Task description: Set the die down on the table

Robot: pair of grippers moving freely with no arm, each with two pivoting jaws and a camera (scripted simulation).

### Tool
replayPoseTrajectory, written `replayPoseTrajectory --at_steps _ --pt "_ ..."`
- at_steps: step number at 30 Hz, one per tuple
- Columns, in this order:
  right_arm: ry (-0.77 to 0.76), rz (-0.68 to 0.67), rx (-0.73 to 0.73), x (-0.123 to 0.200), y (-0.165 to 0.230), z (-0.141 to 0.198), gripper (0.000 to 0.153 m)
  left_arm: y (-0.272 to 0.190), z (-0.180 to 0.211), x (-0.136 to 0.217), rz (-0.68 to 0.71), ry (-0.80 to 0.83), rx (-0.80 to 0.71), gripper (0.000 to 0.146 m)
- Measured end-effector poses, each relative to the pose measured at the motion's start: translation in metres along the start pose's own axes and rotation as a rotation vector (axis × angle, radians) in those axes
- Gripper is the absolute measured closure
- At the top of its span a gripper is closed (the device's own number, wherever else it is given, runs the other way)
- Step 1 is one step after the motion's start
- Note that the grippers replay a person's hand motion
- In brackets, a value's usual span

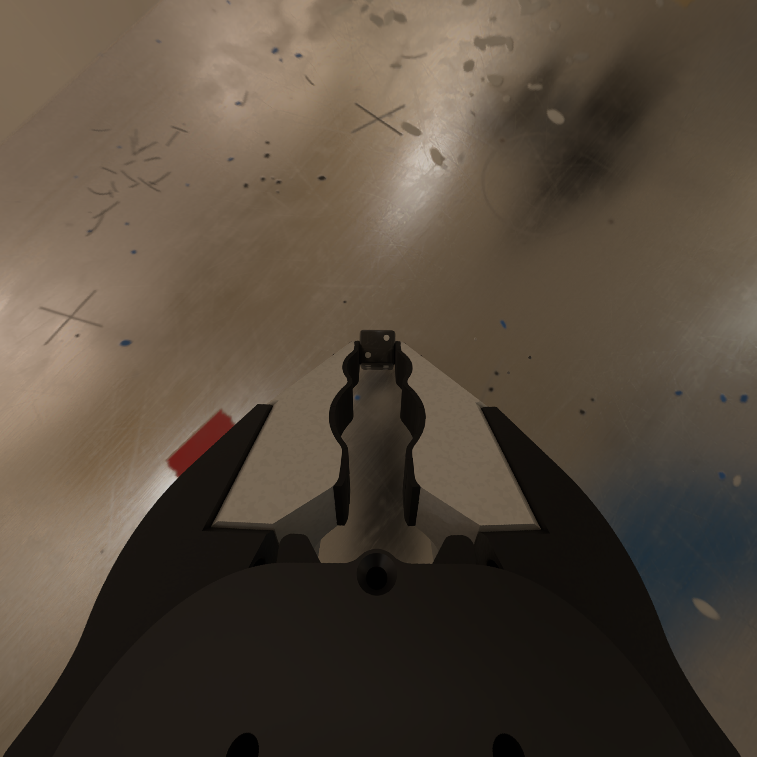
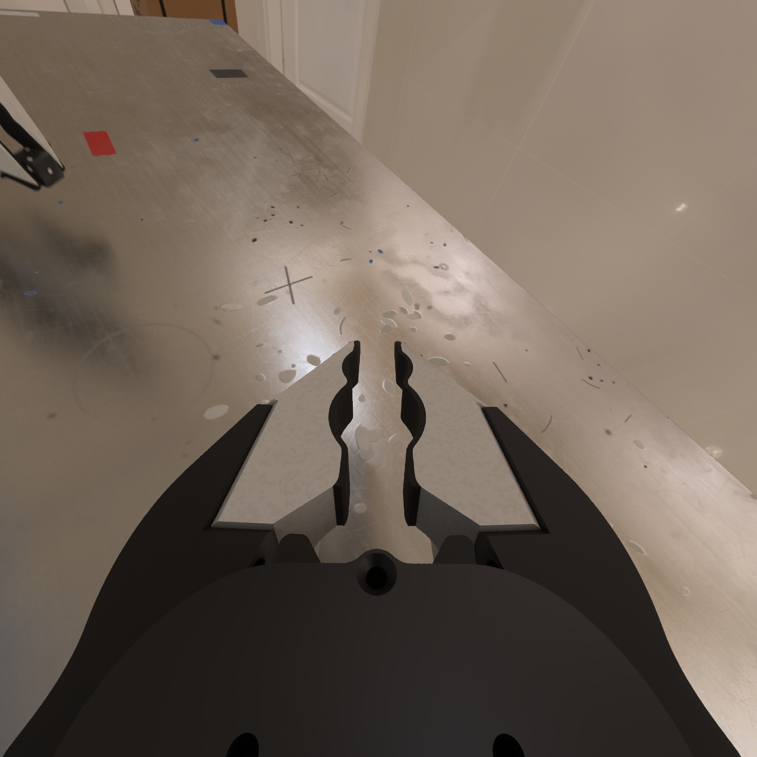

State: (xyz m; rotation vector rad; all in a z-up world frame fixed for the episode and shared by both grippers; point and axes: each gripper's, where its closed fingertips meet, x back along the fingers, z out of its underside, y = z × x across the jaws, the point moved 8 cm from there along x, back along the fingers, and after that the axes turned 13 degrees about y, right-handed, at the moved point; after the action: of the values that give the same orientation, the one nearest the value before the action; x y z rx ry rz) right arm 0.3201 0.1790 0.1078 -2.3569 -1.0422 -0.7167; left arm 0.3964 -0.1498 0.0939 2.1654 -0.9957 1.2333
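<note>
A small black die (image 1: 377,345) with white pips sits between the fingertips of my left gripper (image 1: 377,357), which is shut on it. The die hangs above the worn metal table (image 1: 245,254). In the right wrist view the left gripper with the die (image 2: 43,166) shows at the far left, above the table (image 2: 172,213), with a soft dark shadow below it. My right gripper (image 2: 377,348) is a little open and empty, its jaws a small gap apart over the table near its right edge.
A red patch (image 1: 200,442) lies on the table left of my left gripper; it also shows in the right wrist view (image 2: 99,143). A dark grey patch (image 2: 228,73) lies farther back. The table edge (image 2: 532,303) runs diagonally beside a pale wall (image 2: 594,143).
</note>
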Motion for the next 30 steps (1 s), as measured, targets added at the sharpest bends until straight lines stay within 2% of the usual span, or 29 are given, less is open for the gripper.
replayPoseTrajectory --at_steps 6,13,18,20,22,24,25,27,30 --pt "0.001 -0.003 -0.013 0.0 -0.003 0.001 0.136 -0.002 -0.004 -0.018 0.028 0.044 0.026 0.13" --pt "0.018 -0.014 -0.012 -0.004 -0.002 0.004 0.136 -0.009 0.033 0.007 0.043 0.03 0.122 0.13" --pt "0.013 -0.033 -0.017 -0.003 0.0 0.001 0.135 -0.019 0.041 0.001 0.006 0.024 0.089 0.13" --pt "0.014 -0.088 -0.062 0.0 0.006 -0.002 0.131 -0.019 0.04 -0.003 -0.03 0.039 0.066 0.13" --pt "0.026 -0.265 -0.133 0.006 0.028 -0.013 0.122 -0.019 0.039 -0.004 -0.045 0.038 0.056 0.13" --pt "0.053 -0.443 -0.174 0.013 0.065 -0.025 0.109 -0.019 0.038 -0.005 -0.045 0.037 0.061 0.13" --pt "0.058 -0.491 -0.185 0.014 0.088 -0.029 0.104 -0.018 0.037 -0.006 -0.045 0.034 0.065 0.13" --pt "0.084 -0.462 -0.181 0.009 0.127 -0.033 0.099 -0.018 0.036 -0.007 -0.04 0.024 0.071 0.13" --pt "0.087 -0.258 -0.21 0.001 0.158 -0.034 0.093 -0.019 0.037 -0.008 -0.028 0.003 0.084 0.126"
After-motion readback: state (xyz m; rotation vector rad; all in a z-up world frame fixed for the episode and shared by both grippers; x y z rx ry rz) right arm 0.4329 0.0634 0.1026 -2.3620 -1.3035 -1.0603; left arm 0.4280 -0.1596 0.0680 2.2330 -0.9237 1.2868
